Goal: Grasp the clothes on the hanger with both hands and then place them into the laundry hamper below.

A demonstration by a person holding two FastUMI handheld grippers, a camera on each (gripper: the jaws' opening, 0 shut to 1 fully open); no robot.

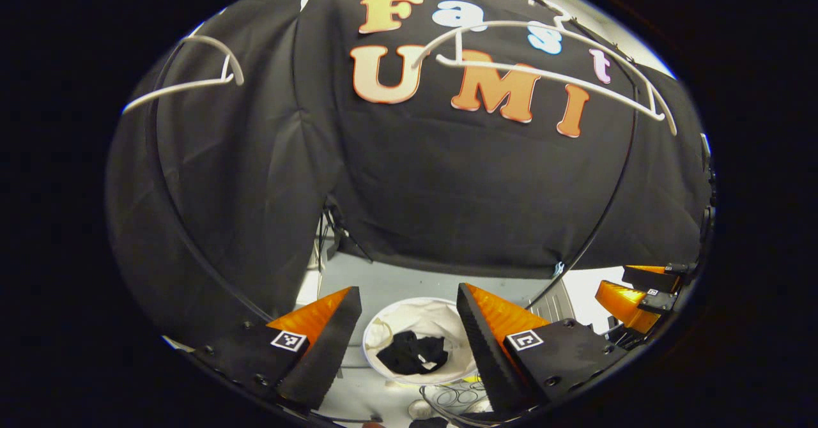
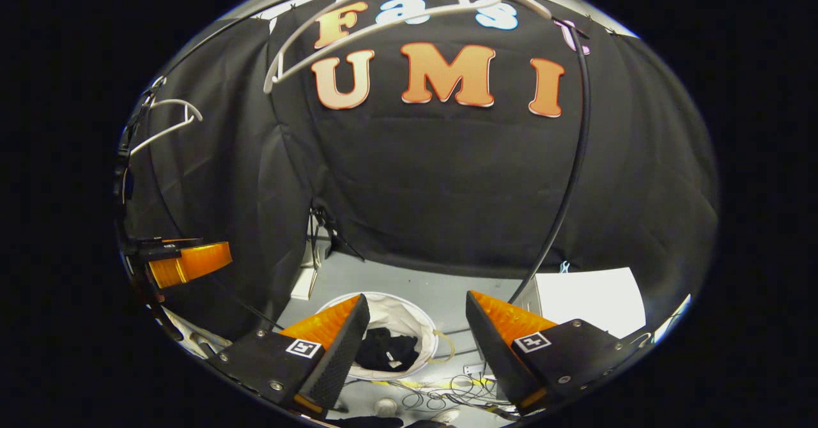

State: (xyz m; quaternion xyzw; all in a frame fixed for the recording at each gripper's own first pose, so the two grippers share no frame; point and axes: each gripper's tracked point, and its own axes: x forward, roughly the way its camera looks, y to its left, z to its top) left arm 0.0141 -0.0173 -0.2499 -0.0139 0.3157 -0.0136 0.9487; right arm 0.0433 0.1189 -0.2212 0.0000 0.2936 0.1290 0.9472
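A bare white hanger hangs high in the left gripper view; I see it too as the white hanger in the right gripper view. Down on the floor stands the white laundry hamper, with a black garment lying inside it. The right gripper view shows the hamper and the black garment as well. My left gripper is open, empty, high above the hamper. My right gripper is open and empty too. The right gripper's orange fingers show at the far right of the left gripper view.
A second empty white hanger hangs to the left. A thin black curved pole runs down the booth. A white box stands on the grey floor right of the hamper. Loose cables lie in front of it.
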